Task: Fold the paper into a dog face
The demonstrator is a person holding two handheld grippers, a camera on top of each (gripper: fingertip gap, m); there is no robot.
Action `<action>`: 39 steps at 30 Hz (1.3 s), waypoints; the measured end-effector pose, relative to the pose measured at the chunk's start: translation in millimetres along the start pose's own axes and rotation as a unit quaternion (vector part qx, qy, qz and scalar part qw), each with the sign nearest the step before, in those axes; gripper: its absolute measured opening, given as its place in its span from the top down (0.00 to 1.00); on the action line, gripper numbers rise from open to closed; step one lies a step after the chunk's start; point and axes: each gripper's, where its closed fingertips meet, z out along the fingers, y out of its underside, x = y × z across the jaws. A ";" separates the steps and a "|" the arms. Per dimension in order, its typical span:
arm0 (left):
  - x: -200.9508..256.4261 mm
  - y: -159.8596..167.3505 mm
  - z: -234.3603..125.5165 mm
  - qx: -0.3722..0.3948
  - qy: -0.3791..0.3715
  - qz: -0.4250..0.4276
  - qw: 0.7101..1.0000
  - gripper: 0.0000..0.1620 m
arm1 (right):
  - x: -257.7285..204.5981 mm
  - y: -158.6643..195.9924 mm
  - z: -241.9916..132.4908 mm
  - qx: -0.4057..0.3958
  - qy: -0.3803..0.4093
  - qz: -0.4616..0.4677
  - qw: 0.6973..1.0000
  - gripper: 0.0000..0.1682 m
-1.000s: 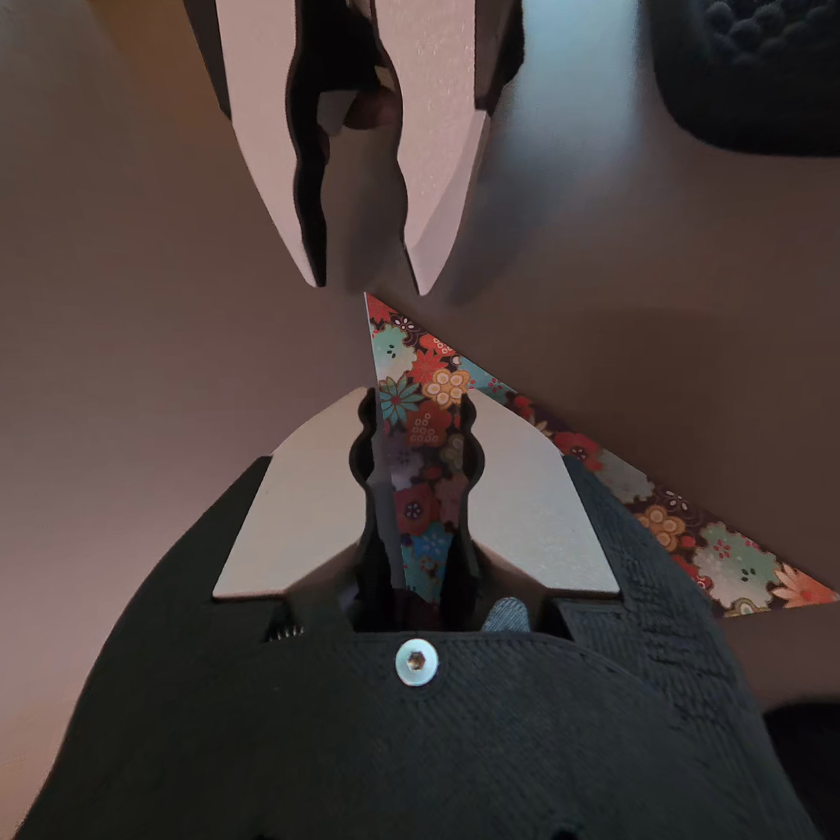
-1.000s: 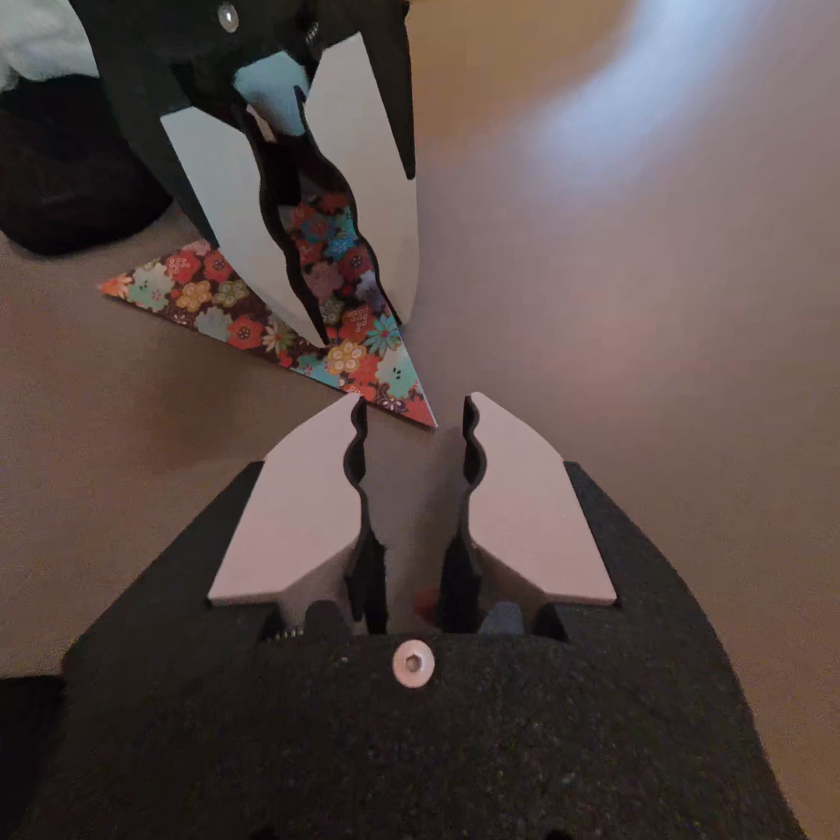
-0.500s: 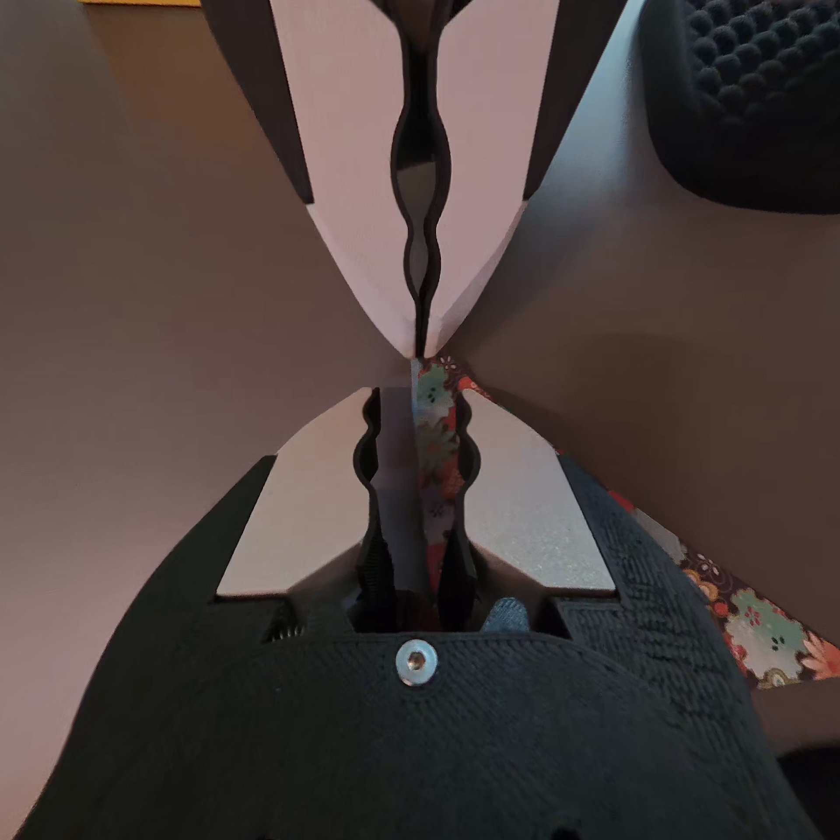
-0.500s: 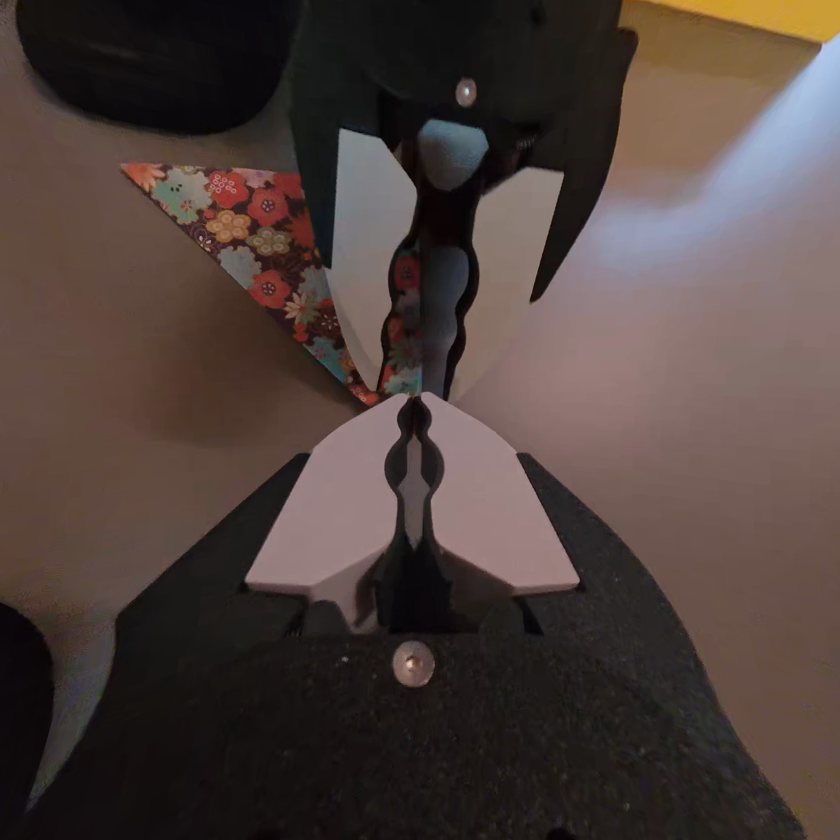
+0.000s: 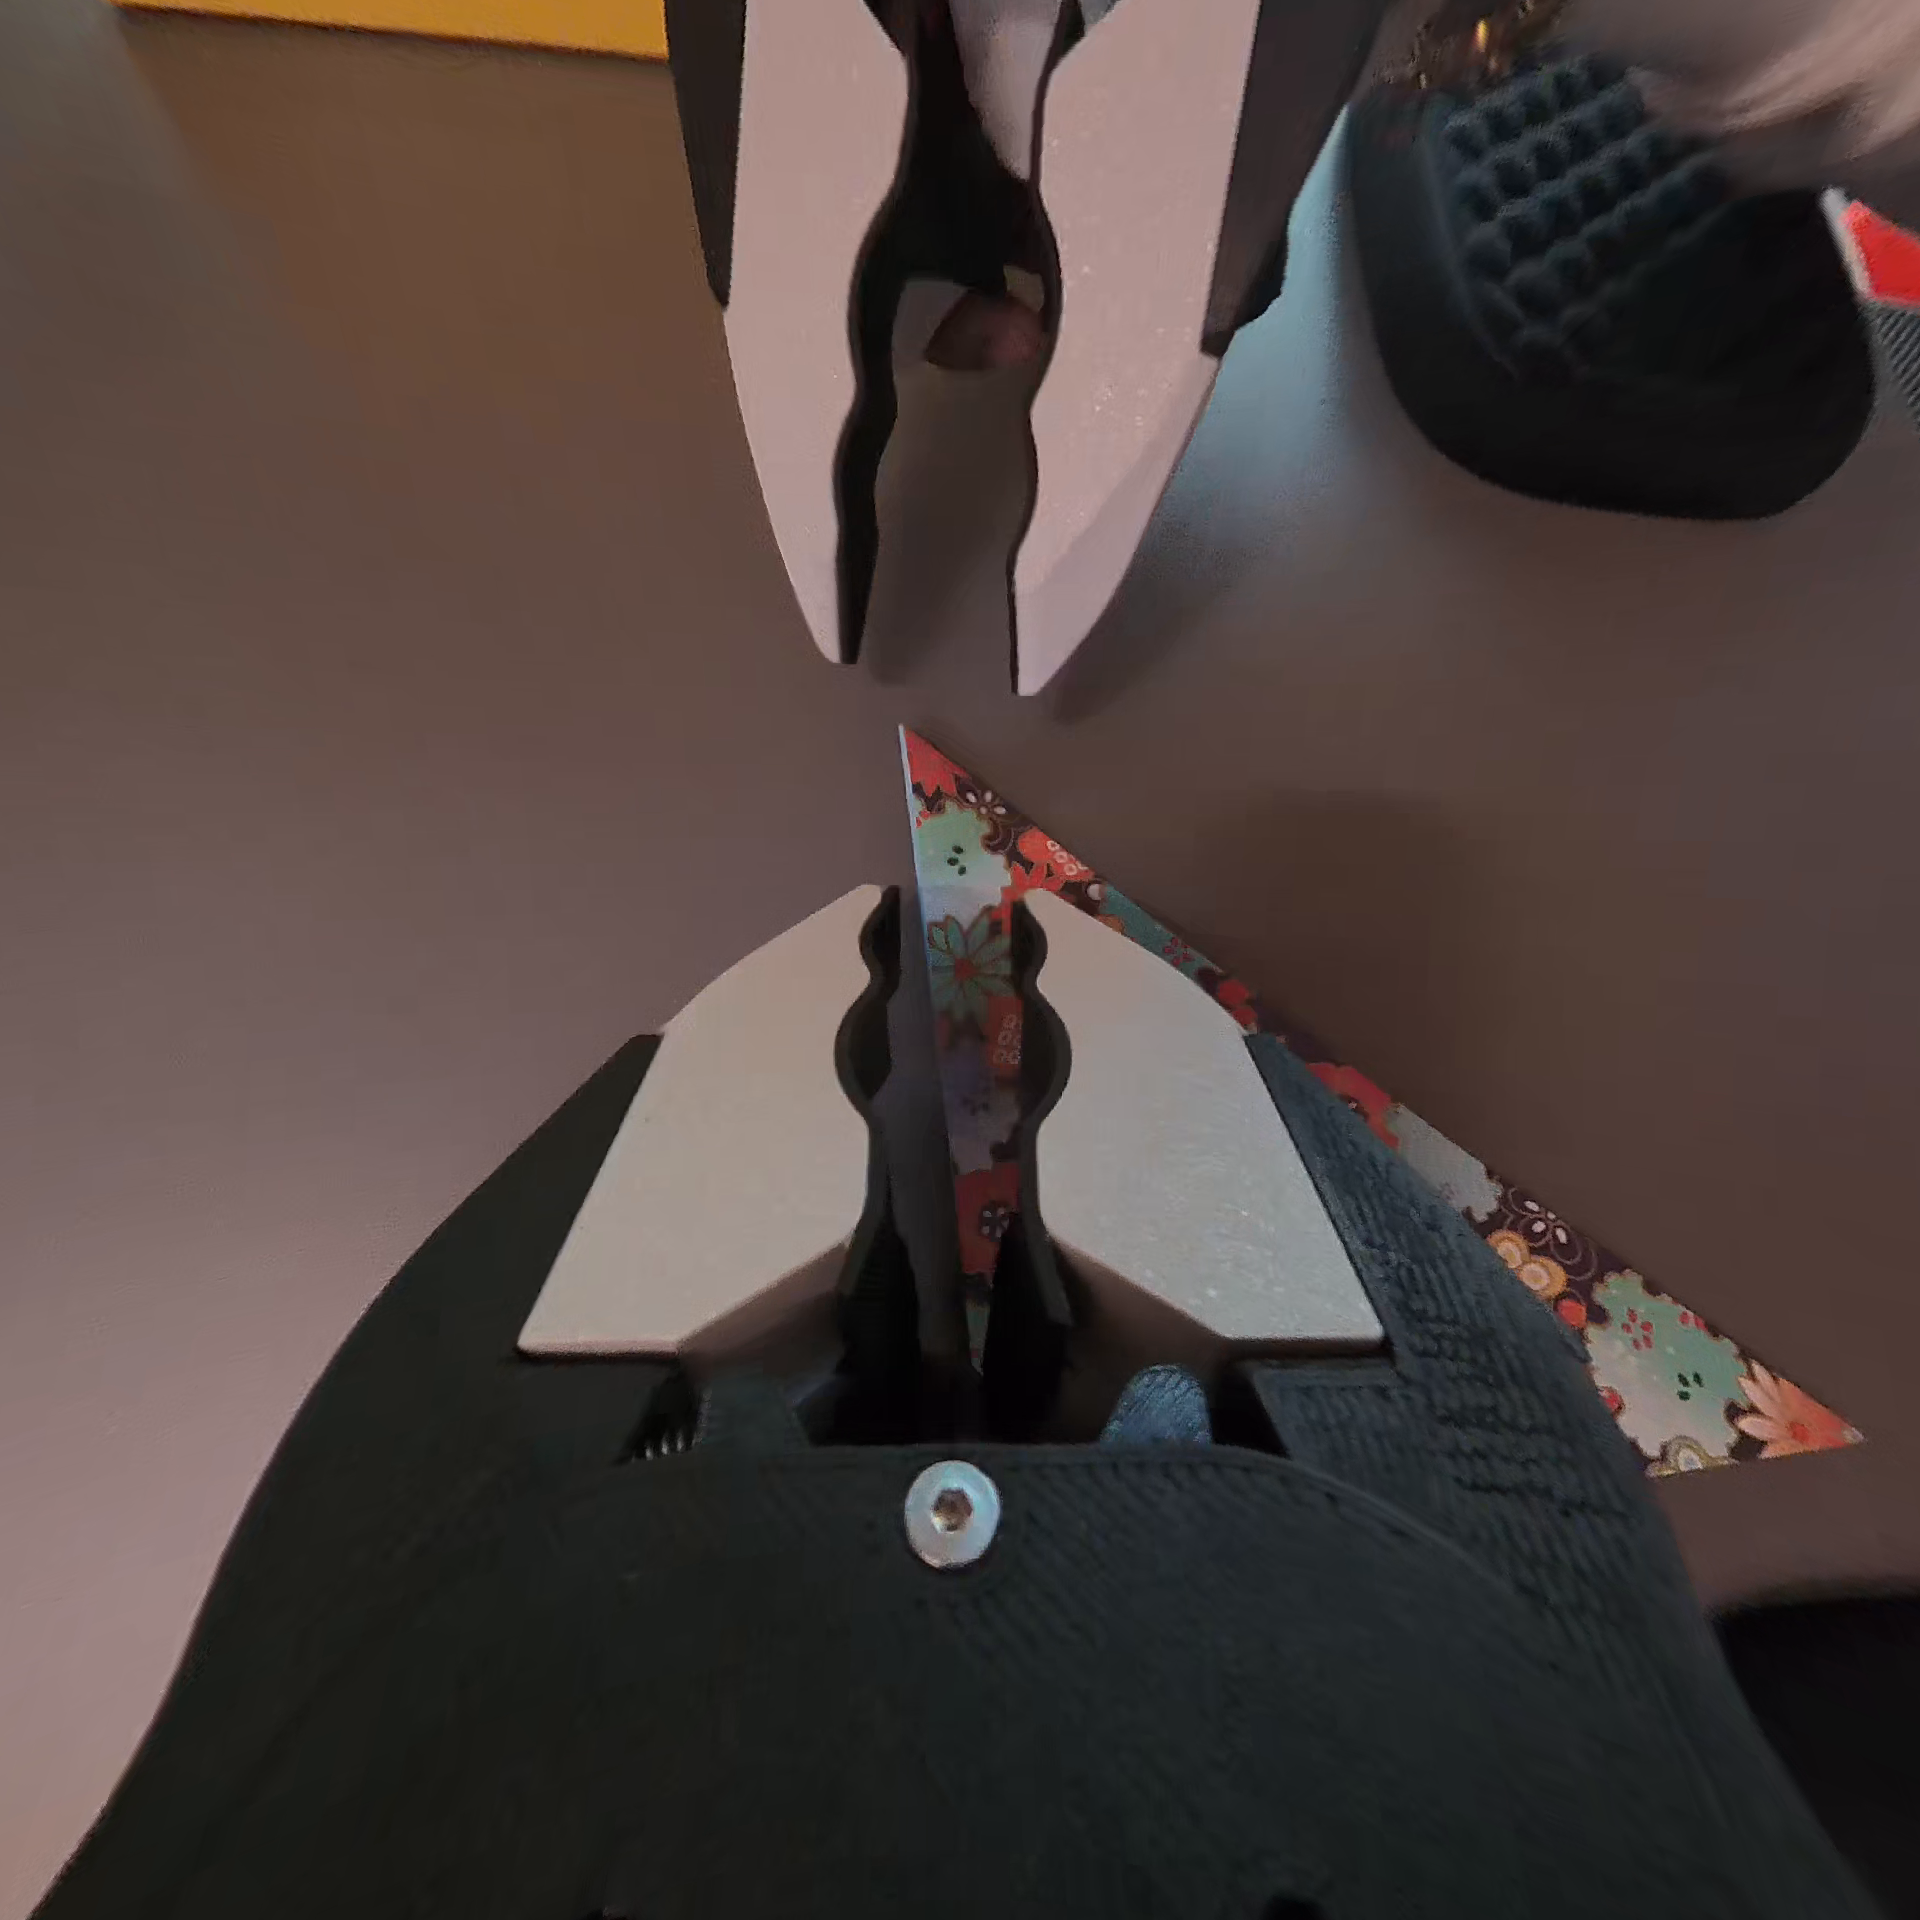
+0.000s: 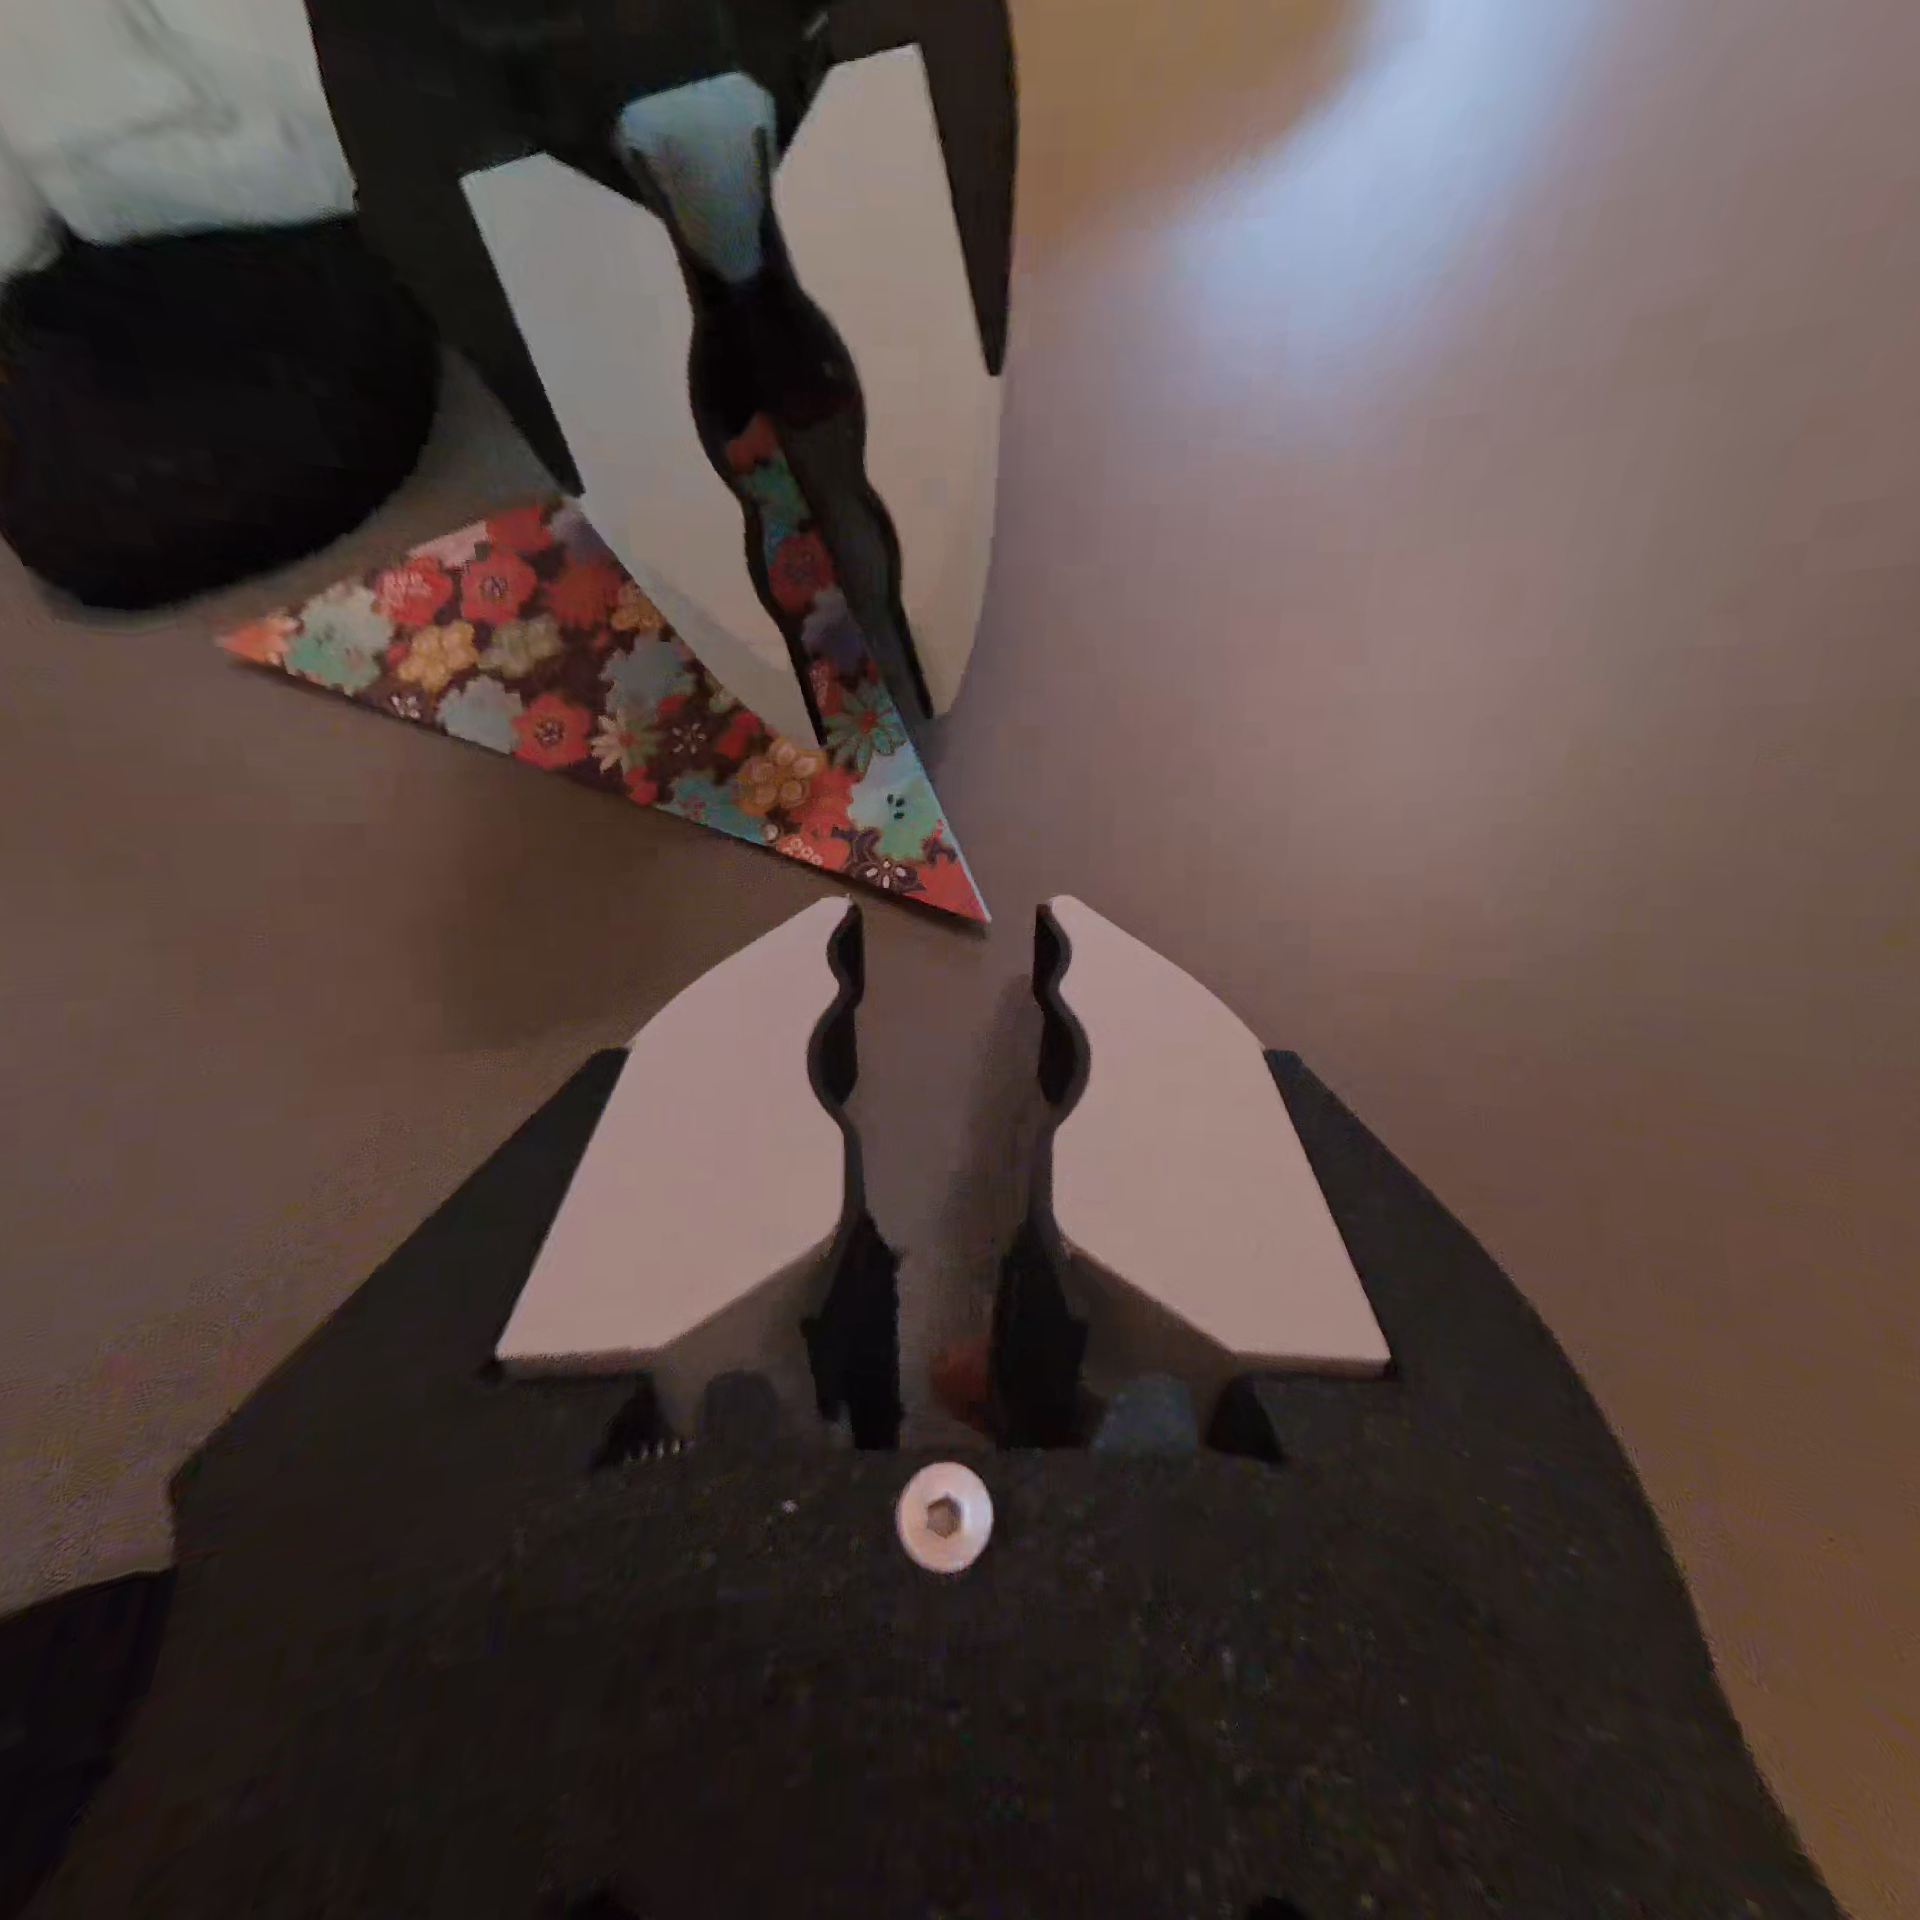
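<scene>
Paper first: the floral origami paper (image 5: pixel 1652 1361), folded into a triangle, lies on the brown counter (image 5: pixel 416 727), and one corner of it runs up between the fingers of the left hand-held gripper (image 5: pixel 951 904). Those fingers stand a little apart with the paper's raised edge in the gap; whether they actually bite on it, I cannot tell from either view. The sharp tip of the triangle pokes out just ahead of the left fingertips, and the rest of the sheet trails off to that gripper's right, flat on the counter. Facing it, tip to tip, is the right hand-held gripper (image 6: pixel 945 914), jaws spread and holding nothing, its fingertips just short of the paper's point, near but apart. In the right wrist view the same paper (image 6: pixel 540 675) fans out ahead and to the left, under the left gripper's white fingers (image 6: pixel 623 436). A black textured object (image 5: pixel 1600 343) sits on the counter ahead and to the right of the left gripper, well clear of the paper.
</scene>
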 end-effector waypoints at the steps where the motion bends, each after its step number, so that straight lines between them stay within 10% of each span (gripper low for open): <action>1: 0.6 1.4 1.8 -0.008 -0.001 0.007 1.000 0.87 | -0.2 0.2 3.6 -0.009 0.004 -0.034 0.999 0.81; 18: 12.0 -7.8 15.7 -0.017 0.052 0.006 0.998 0.82 | -20.5 -16.1 8.0 -0.070 -0.065 -0.257 0.962 1.00; 21: 19.2 -10.9 15.0 -0.010 0.072 0.012 0.997 0.96 | -21.8 -29.8 2.5 -0.064 -0.043 -0.277 0.958 1.00; 29: 15.2 -28.5 -5.1 0.095 0.072 0.026 0.992 1.00 | -19.5 -53.3 -12.3 0.166 -0.047 0.041 0.984 0.81; 39: -7.3 -16.3 -29.6 0.028 -0.077 0.098 0.992 0.81 | -15.2 -46.0 -14.5 0.177 0.007 0.010 0.984 1.00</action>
